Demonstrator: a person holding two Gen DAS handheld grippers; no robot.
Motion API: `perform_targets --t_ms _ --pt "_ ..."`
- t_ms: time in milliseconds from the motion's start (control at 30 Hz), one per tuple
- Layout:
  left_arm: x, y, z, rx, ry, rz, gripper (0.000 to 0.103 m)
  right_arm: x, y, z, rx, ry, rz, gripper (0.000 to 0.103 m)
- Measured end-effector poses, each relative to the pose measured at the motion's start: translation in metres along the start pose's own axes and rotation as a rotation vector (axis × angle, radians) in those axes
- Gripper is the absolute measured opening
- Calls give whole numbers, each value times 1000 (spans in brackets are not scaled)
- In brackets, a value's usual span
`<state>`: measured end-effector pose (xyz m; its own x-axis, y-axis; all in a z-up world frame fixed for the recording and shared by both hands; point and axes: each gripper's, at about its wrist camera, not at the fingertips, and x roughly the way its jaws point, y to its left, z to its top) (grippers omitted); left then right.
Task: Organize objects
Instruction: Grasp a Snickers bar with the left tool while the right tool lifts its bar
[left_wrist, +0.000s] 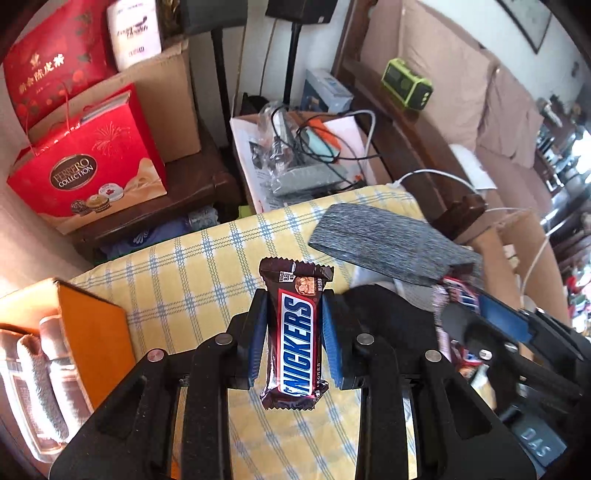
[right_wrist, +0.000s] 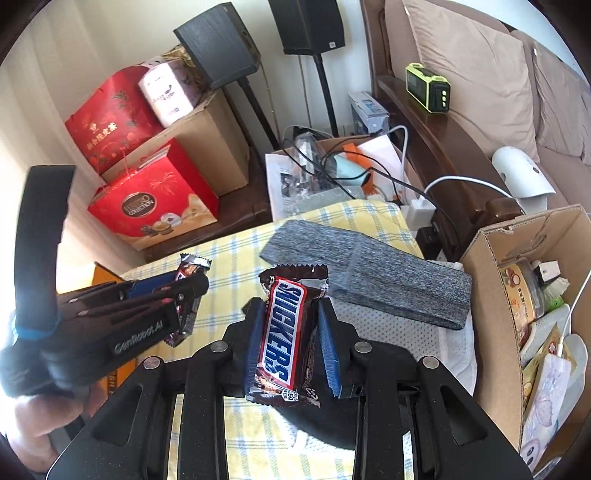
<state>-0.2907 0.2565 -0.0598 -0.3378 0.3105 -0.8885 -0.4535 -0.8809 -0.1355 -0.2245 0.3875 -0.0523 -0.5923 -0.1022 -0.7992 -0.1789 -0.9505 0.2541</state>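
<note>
Left wrist view: Snickers bar (left_wrist: 295, 338) pinched upright in left gripper (left_wrist: 294, 339) above the yellow checked cloth (left_wrist: 192, 269). Right gripper (right_wrist: 291, 341) pinches a second Snickers bar (right_wrist: 282, 332); grey fabric pouch (right_wrist: 365, 284) lies toward the cloth's far right corner.

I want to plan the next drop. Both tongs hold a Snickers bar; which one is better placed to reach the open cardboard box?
Probably the right tongs: the cardboard box opens right beside them, while the left tongs with their Snickers bar sit on the far side.
</note>
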Motion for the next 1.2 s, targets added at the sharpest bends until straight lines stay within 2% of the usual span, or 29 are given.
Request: perform_targets --t_ms 233,533,867,1200 --pt "-46 5 -15 -12 -36 -9 26 -17 33 -1 -42 -16 21 29" --pt "-92 35 -36 -32 -75 43 26 -36 74 -8 -82 -20 43 29" --pt "-126 97 -64 -94 -88 117 26 -48 128 -20 -154 -18 103 29" --pt "-134 169 -84 -174 -72 176 26 -28 187 -30 -199 28 165 29"
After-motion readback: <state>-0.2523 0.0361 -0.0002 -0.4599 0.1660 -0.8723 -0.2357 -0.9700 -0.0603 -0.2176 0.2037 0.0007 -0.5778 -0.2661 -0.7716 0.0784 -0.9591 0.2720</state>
